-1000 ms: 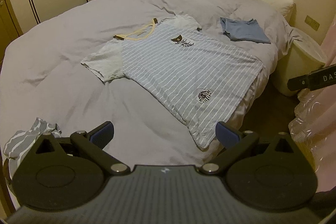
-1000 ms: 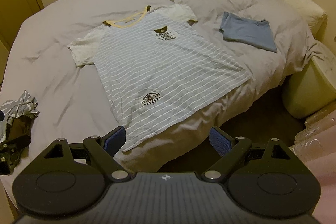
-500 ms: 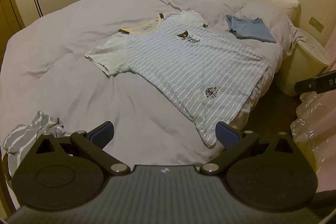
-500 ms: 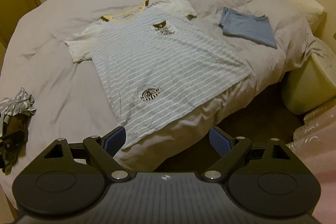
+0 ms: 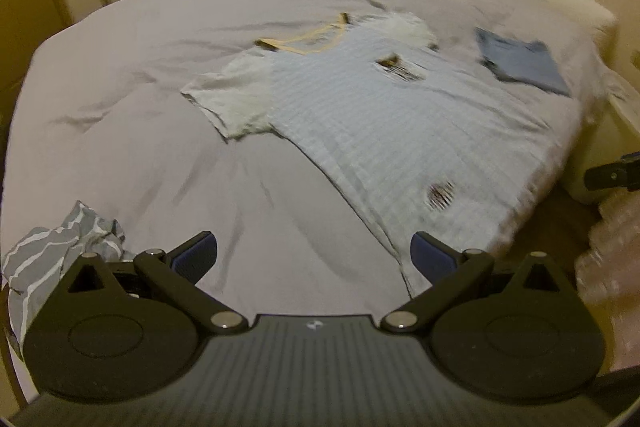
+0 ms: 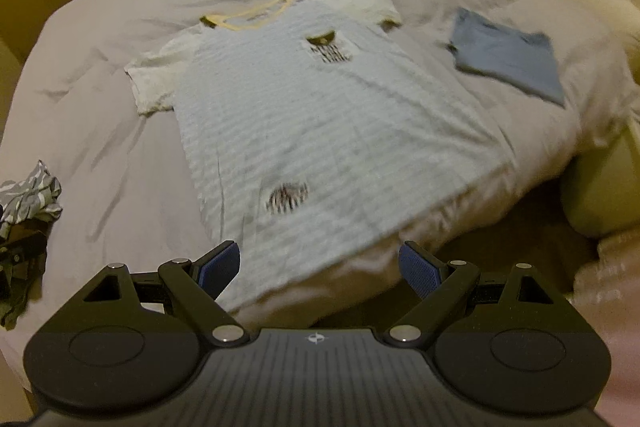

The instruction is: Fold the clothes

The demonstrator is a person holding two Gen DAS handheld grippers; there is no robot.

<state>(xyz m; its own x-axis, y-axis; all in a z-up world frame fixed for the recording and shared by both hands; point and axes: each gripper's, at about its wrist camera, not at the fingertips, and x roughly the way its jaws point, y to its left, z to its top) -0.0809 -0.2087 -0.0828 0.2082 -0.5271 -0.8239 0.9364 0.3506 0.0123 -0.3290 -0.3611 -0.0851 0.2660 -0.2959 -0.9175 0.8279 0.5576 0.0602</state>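
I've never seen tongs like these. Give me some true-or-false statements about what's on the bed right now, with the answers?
1. The striped T-shirt lies spread flat on the bed. True.
2. The right tongs grip the shirt's hem. False: they are open, holding nothing.
3. A folded blue garment lies beside the shirt. True.
4. The left tongs are shut. False: open and empty.
5. The crumpled grey striped cloth lies on top of the shirt. False: apart, near the bed's edge.

Cloth on matt bedding, plastic tools
Striped T-shirt soft knit cloth; grey duvet matt, creased; folded blue garment at 2 o'clock smooth cloth; left gripper matt black plastic, blue ribbed pads, shiny metal pivots
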